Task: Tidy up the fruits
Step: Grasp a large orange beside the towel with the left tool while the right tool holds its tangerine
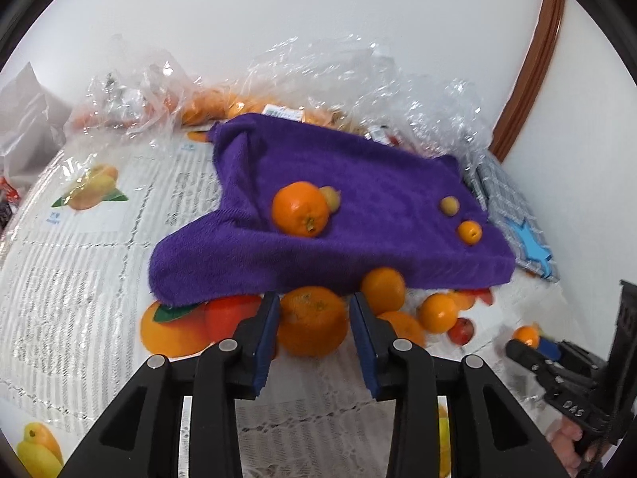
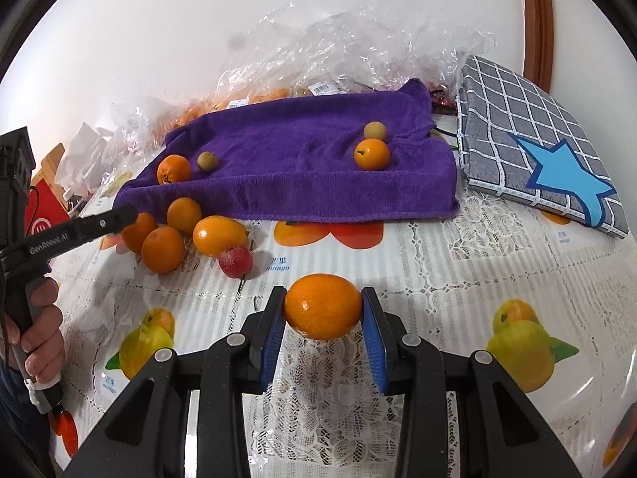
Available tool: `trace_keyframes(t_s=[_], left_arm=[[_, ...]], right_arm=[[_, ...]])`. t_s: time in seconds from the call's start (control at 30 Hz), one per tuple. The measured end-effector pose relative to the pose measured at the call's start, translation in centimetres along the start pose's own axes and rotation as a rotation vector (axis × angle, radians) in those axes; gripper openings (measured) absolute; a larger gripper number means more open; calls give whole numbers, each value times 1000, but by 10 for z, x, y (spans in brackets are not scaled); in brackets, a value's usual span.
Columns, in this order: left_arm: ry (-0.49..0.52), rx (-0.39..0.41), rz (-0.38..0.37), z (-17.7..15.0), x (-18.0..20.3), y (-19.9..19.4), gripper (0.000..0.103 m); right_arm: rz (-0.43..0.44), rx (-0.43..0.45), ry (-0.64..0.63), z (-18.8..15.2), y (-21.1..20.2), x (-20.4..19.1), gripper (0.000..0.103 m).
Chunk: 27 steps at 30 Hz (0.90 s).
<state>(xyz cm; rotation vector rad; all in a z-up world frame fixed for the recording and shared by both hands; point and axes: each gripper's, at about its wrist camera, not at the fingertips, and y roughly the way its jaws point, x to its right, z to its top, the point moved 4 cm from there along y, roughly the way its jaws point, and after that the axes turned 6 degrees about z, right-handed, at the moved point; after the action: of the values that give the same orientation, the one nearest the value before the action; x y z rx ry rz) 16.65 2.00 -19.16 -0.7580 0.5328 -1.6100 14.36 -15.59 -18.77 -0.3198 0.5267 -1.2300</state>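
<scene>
Your right gripper [image 2: 322,310] has its jaws pinching a smooth oval orange fruit [image 2: 322,306] by its two ends, lifted above the lace-and-fruit-print table [image 2: 458,279]. Your left gripper [image 1: 312,334] has its jaws spread on either side of a large dimpled orange [image 1: 311,320] that sits on the table; they are not yet pressed on it, as far as the blur lets you judge.

Just beyond lies a loose cluster of oranges [image 2: 163,249] with one small red fruit [image 2: 235,261], touching or nearly so. Behind them the folded purple towel [image 2: 302,163] already carries two oranges and two small tan fruits.

The risk is rolling. Close the left jaws off-centre and the round orange may squirt forward into the cluster and scatter it. The right fruit is gripped end to end, so a slack squeeze could let it pivot and drop.
</scene>
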Motion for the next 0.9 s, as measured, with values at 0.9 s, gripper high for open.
trace_keyframes(t_s=[0.9], left_arm=[[-12,2,-48,-2,1,0,39]], right_arm=[[9,3,7,-3,-2,3,37]])
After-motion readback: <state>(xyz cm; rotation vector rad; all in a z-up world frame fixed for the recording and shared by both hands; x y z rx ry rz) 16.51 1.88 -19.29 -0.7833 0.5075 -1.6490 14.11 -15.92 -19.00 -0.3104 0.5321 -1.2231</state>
